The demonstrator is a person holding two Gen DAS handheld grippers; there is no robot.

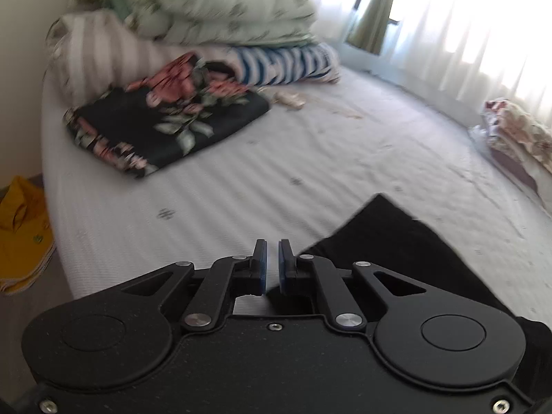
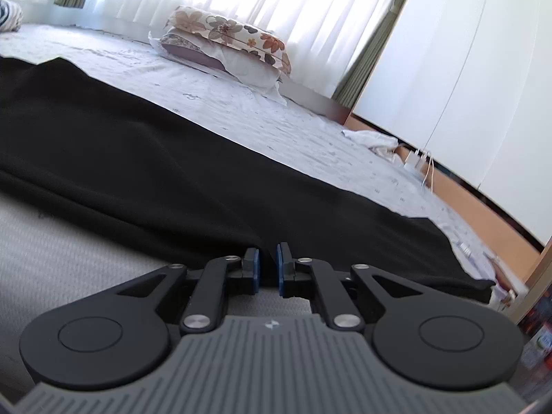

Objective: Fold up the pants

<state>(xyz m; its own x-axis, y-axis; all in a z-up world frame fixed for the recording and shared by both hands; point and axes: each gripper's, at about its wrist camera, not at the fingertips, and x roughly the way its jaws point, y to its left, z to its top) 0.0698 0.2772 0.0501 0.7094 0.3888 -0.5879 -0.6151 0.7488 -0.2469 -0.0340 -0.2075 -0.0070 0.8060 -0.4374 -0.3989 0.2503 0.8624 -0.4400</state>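
Black pants [image 2: 145, 158]: flat on bed [image 2: 276, 131], long axis left-right. Left claw [image 1: 272, 258] clenched, empty; right claw [image 2: 268, 262] slightly parted at hem.

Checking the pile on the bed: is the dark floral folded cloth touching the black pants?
Apart. The left wrist view shows bare white bedsheet between the floral cloth and the black pants.

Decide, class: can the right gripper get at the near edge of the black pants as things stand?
Probably yes: the right gripper sits right at the pants edge, with only bare bed sheet beside it and nothing between.
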